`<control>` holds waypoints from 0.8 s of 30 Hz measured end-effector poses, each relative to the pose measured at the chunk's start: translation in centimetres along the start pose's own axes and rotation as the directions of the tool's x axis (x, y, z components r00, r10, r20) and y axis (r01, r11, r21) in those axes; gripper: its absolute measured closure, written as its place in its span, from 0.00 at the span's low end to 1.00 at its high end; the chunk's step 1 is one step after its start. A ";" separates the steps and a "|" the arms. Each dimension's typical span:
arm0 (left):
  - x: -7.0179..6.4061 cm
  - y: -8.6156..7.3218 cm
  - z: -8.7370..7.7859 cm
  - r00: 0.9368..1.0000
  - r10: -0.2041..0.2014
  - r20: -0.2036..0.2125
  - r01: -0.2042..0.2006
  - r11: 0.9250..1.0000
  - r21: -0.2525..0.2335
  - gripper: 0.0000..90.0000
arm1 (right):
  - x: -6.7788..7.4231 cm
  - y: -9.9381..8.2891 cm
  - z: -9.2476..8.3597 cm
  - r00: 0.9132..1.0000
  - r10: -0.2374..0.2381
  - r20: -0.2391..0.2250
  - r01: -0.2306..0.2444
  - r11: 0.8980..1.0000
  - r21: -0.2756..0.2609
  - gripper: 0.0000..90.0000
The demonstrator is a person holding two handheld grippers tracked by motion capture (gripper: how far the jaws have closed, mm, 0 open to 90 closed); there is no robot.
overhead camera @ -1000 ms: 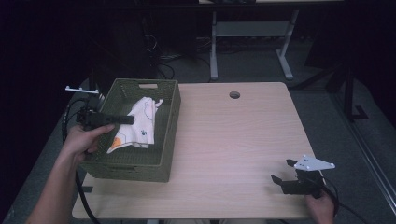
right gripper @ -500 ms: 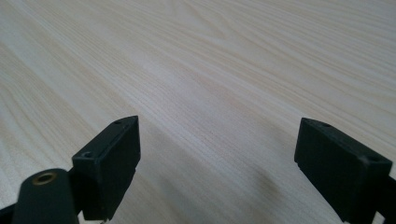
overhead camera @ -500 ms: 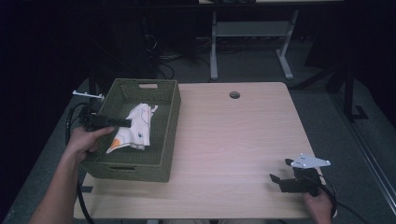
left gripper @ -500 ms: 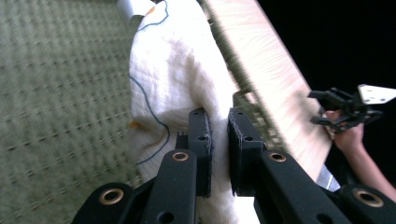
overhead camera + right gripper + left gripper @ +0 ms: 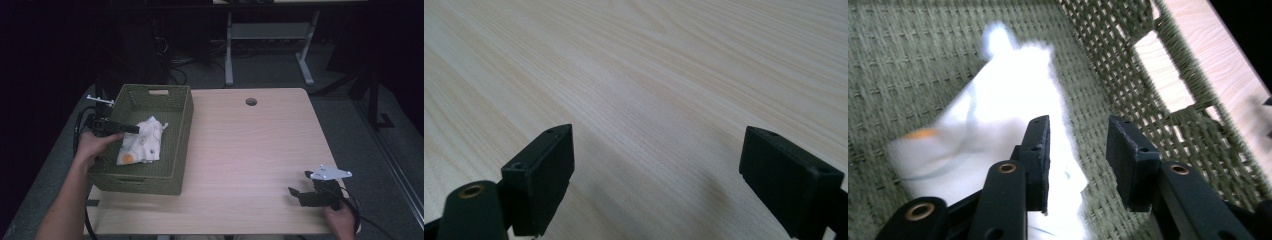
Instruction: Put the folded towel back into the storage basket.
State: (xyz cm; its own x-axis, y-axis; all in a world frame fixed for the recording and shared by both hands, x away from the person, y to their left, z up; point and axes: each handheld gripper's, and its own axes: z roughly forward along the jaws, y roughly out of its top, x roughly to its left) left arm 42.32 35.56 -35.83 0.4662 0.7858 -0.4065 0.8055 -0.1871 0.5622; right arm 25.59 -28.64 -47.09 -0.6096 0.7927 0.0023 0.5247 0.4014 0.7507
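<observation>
A: Where's everything on the bench?
B: A green woven basket sits at its left end, with a white cloth lying inside.
A: And the 2 grippers?
B: The left gripper hangs above the cloth, jaws slightly parted, empty. The right gripper rests near the front right corner, jaws spread wide.
</observation>
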 end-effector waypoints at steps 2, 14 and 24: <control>-0.3 -0.1 0.3 1.000 0.009 -0.007 -0.009 1.000 0.022 0.69 | 0.0 0.0 0.0 1.000 -0.001 -0.002 0.001 1.000 0.002 0.15; -2.2 -0.6 4.6 0.997 0.069 -0.023 -0.063 0.981 0.185 0.71 | 0.3 0.1 -0.4 1.000 -0.020 -0.023 0.020 1.000 -0.014 0.16; -1.6 -1.0 8.1 0.992 0.088 -0.095 -0.050 0.938 0.344 0.69 | 0.2 0.1 -0.4 0.999 -0.024 -0.025 0.024 1.000 -0.018 0.16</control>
State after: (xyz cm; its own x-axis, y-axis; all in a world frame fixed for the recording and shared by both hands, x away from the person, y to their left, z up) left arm 43.77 29.70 -41.57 0.4985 0.8188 -0.2849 0.8576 -0.4176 0.3003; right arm 25.27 -28.60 -46.76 -0.6368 0.7710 0.0004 0.4991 0.4118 0.7625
